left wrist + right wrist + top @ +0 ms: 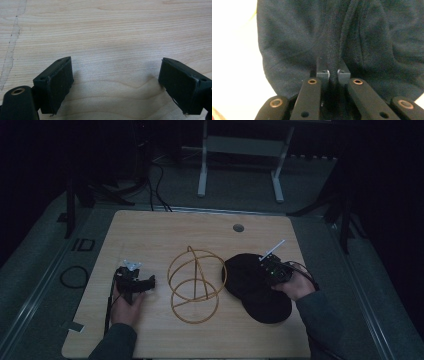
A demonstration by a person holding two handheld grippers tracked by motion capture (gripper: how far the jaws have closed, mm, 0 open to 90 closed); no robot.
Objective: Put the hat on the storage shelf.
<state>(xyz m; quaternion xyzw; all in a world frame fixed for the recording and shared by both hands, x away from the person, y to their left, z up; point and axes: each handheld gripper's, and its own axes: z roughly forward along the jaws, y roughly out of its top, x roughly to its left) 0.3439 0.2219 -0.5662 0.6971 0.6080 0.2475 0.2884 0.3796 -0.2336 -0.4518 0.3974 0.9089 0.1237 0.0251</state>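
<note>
Cap fold in right hand-held gripper

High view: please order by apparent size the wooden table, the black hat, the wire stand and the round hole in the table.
1. wooden table
2. black hat and wire stand: they look alike, so no ranking between them
3. round hole

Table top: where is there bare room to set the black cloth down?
Bare wood runs along the far side of the table, from the back edge past the small round hole. The near edge is partly free. The middle is crowded: wire frame, black cloth pinched by the right gripper, left gripper.
</note>
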